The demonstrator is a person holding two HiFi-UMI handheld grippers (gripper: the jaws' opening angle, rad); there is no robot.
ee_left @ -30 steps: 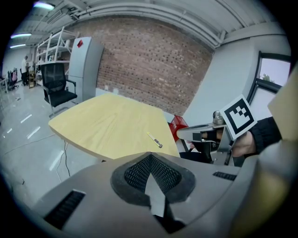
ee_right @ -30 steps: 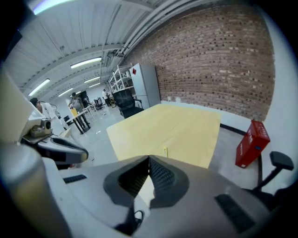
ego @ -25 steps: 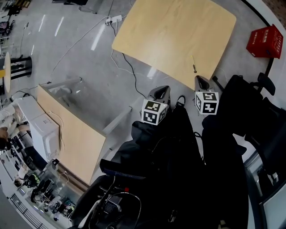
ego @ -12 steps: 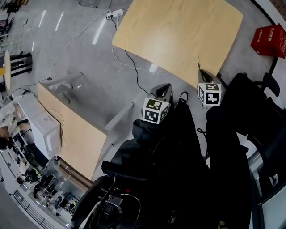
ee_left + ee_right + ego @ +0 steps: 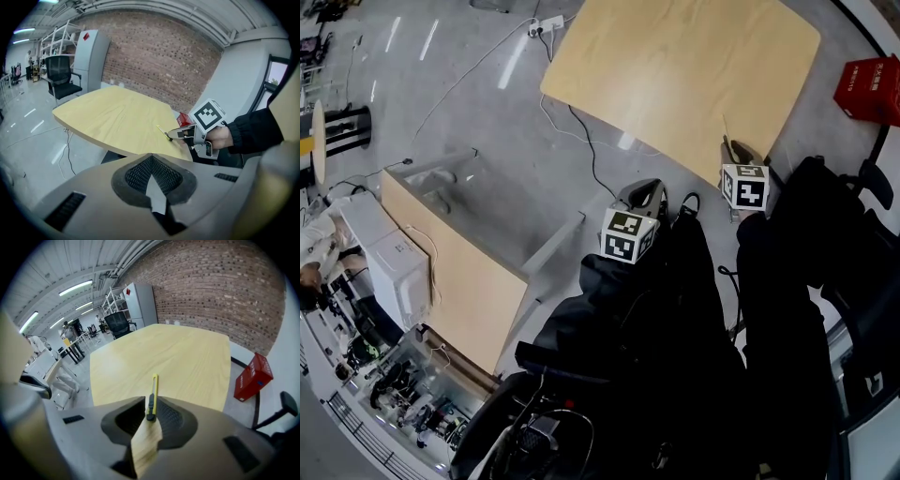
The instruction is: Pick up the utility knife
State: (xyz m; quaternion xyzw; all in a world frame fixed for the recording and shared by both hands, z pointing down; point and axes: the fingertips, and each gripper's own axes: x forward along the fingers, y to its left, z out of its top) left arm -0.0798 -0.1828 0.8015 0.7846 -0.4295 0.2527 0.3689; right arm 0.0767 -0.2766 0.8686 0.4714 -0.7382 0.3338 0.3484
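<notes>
In the right gripper view, the right gripper's [image 5: 151, 405] jaws are seen narrowly apart. The black rear end of the utility knife [image 5: 153, 392] is flanked closely by them, and a slim gap is left on each side. The knife is laid flat on the wooden table [image 5: 187, 357], with its yellow body pointed away from the jaws towards the middle of the top. In the head view, the knife [image 5: 725, 129] is found just inside the table's [image 5: 675, 66] near edge, close to the rounded right corner, and the right gripper [image 5: 737, 155] is held over that edge. A broad stretch of bare wood is spread beyond the knife's tip.

The left gripper's [image 5: 151, 164] jaws are pressed together with nothing between them. It [image 5: 639, 197] is held off the table, short of the near edge and left of the right gripper.

A red box [image 5: 872, 89] is set on the floor past the table's right edge. Grey floor left of the table is crossed by a cable [image 5: 581, 155], and a second desk [image 5: 459, 272] is placed well apart beyond it.
</notes>
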